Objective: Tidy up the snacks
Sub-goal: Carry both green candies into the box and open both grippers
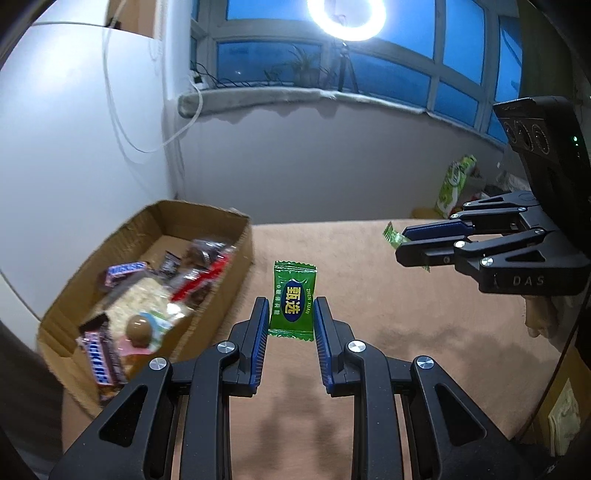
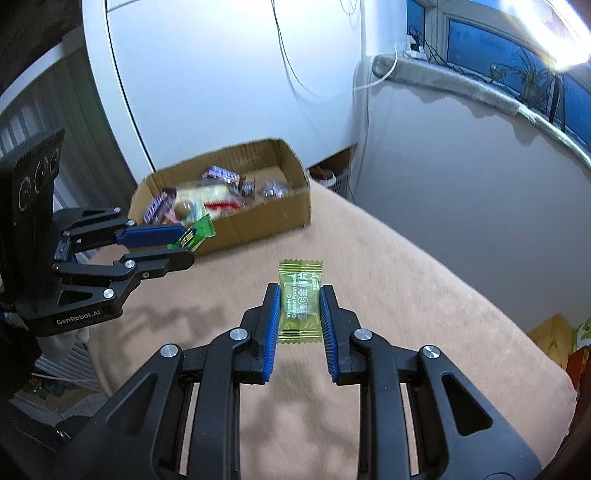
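Note:
My left gripper is shut on a dark green candy packet with a blue oval label, held above the tan cloth. In the right wrist view the left gripper holds that packet just in front of the cardboard box. My right gripper is shut on a pale green plum-slice packet; it also shows in the left wrist view with the packet sticking out. The cardboard box at the left holds several chocolate bars and other snacks.
A tan cloth covers the table. A green snack bag stands at the far right edge. A white wall, a windowsill and a ring light are behind. A yellow carton sits beyond the table's right edge.

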`<state>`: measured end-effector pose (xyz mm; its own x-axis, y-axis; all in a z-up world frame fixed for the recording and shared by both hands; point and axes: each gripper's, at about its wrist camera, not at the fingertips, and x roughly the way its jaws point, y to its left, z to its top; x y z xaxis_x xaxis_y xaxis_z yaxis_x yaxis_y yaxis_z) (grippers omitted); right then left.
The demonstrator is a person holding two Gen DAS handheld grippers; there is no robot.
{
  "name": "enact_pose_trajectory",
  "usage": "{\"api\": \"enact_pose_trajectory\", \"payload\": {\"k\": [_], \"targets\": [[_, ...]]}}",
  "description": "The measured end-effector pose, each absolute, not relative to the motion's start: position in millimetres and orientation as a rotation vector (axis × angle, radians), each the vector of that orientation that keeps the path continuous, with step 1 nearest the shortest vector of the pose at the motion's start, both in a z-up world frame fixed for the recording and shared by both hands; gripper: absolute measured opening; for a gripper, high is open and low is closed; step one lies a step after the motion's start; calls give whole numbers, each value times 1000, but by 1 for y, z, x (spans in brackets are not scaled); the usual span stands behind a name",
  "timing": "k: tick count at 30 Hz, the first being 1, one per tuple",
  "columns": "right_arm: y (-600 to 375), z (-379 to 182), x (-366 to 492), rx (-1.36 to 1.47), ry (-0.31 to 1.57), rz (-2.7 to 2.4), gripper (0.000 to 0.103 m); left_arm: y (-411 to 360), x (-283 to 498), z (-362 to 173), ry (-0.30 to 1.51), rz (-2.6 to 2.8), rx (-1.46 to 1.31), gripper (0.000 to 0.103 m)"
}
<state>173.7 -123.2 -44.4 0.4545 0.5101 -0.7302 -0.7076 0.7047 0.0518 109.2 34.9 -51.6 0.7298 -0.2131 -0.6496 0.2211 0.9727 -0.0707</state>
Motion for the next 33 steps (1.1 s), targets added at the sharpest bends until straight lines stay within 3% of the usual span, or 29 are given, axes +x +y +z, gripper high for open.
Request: {"api": "enact_pose_trajectory", "payload": {"k": [11, 28, 29, 31, 32, 33], "targets": [[-54, -27, 202, -265, 747, 842, 22, 91, 113, -44, 678, -108, -23, 23], [28, -43, 245, -259, 788, 915, 23, 142, 134, -57, 701, 21, -61, 23], [30, -44, 246, -261, 786, 912, 27, 143, 135, -57, 701, 26, -61, 23], [32, -44, 248, -261, 784, 904, 55, 146, 136, -58, 702, 46, -62, 28], [31, -43, 248, -255, 775, 899, 73, 147, 136, -58, 702, 55, -65, 40], [30, -42, 248, -246, 761, 896, 78, 149, 137, -58, 701, 61, -67, 47]]}}
